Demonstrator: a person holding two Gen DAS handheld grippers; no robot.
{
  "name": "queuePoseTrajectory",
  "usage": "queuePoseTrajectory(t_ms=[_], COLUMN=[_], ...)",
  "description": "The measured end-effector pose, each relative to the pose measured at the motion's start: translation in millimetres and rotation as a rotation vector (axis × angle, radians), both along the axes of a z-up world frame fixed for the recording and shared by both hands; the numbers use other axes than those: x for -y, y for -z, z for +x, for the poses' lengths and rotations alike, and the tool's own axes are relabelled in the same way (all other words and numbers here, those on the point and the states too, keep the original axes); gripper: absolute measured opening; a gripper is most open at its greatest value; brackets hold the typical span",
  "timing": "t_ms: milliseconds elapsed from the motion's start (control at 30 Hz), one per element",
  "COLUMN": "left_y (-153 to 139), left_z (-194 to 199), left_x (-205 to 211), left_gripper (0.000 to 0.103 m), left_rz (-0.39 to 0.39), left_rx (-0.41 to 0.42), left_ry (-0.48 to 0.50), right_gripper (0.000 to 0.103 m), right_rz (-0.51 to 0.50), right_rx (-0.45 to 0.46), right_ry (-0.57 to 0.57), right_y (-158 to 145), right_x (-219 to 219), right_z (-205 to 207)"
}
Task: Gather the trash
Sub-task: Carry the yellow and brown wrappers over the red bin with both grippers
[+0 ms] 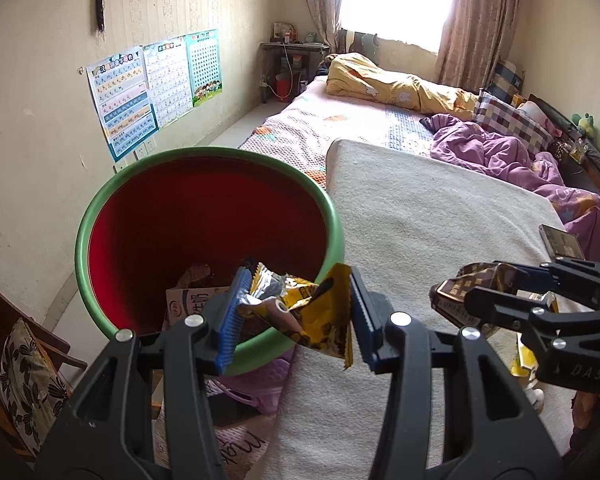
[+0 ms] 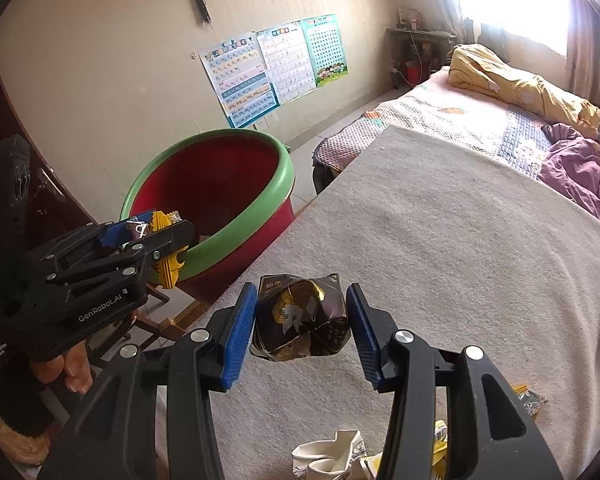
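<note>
Bedroom, with a white blanket (image 2: 440,240) spread over the bed in the foreground. Lower centre of the right view, the right tool (image 2: 302,322) is clamped on a crumpled dark wrapper (image 2: 300,320), held above the blanket. More scraps (image 2: 332,456) lie at the bottom edge, below it. In the left view's lower centre, the left tool (image 1: 296,312) is clamped on a yellow wrapper (image 1: 320,316) at the near rim of the bin (image 1: 100,208) — red inside, green rim, some trash already in it. The bin lies up and left of the right tool, so the left one is nearer.
</note>
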State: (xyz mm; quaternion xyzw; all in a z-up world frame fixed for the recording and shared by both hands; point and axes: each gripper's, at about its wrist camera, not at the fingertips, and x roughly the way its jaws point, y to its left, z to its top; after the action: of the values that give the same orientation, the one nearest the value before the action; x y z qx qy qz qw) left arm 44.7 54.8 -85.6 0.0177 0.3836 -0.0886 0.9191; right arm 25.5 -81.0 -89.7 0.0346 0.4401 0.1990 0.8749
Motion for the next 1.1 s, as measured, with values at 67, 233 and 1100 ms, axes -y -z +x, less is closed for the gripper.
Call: queuePoseTrajectory(t_ms=[67,233,1100], left_y=[-1.9,-1.4,8.4], left_z=[3.5,9.7,48.2], left_x=[-2.9,-9.6,-70.7], left_gripper=[0.046,0.046,0.046], left_rz=[-0.002,0.005,0.049], left_rx=[0.007,0.014,0.004], left_ry=[0.007,0.023,0.004], right_gripper=[0.045,0.045,0.046], right_rz=[-0.001,-0.003,-0.001], right_rx=[-0.001,-0.003,0.029], right_ry=[0.01,0.029,0.009], right_y=[-0.4,-0.5,-7.1], right_x=[-2.3,-10.3,-71.6], right_z=[1.8,6.3,43.9])
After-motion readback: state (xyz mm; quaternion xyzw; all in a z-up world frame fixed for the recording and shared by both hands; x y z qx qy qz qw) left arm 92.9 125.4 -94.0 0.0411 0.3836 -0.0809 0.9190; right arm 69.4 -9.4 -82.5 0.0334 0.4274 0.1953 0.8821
